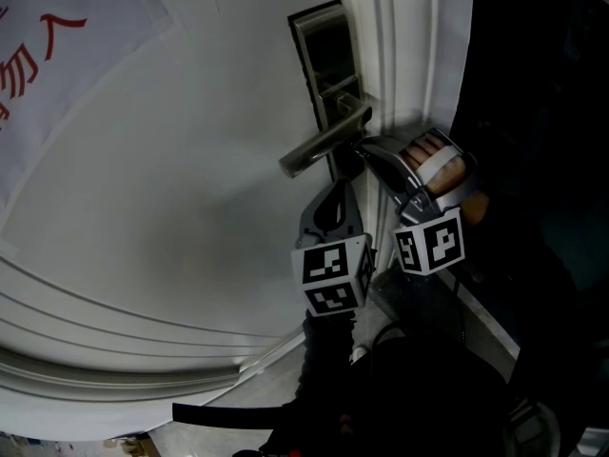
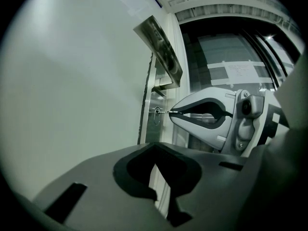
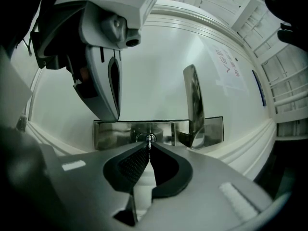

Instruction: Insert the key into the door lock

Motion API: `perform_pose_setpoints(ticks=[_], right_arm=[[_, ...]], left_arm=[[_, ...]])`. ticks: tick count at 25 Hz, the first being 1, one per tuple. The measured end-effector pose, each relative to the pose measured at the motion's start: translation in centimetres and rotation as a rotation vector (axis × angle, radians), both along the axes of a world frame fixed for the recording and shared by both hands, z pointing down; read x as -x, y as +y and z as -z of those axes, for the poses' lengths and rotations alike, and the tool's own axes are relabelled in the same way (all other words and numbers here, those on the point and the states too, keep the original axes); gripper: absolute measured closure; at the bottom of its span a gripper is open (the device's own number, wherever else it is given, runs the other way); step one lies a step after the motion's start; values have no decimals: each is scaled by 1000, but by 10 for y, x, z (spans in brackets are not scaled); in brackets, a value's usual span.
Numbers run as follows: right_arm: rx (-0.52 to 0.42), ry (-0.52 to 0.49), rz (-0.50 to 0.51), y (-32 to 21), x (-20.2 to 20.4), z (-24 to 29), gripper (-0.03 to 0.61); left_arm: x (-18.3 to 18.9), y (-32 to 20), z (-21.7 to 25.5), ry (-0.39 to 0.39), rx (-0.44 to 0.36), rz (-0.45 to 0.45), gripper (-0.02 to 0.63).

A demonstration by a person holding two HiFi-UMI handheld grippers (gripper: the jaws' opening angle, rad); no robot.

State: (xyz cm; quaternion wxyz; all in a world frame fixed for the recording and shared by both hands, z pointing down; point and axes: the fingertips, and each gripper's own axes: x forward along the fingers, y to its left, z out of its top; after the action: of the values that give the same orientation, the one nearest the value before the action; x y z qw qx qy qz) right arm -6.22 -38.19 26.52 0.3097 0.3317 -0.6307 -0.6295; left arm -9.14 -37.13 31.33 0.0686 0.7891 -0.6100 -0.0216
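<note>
A steel lock plate with a lever handle sits on a white door. Just under the handle my right gripper is shut on a thin key. The key's tip is at the keyhole; how deep it sits I cannot tell. From the side, the key bridges the right gripper and the keyhole. My left gripper hangs just below the lock, shut with nothing between its jaws, and reappears as the left gripper beside the plate.
A white notice with red print hangs on the door's upper left. The white door frame runs along the right, with a dark opening beyond it. A person's hand holds the right gripper. Door mouldings curve below.
</note>
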Motion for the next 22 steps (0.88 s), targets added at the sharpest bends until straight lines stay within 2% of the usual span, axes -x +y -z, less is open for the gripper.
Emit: perform_pose_setpoints(ticks=[22], right_arm=[[-23,35,-20,-1,1,0,566]], left_arm=[[-1,-1,0,4,2,-7,612]])
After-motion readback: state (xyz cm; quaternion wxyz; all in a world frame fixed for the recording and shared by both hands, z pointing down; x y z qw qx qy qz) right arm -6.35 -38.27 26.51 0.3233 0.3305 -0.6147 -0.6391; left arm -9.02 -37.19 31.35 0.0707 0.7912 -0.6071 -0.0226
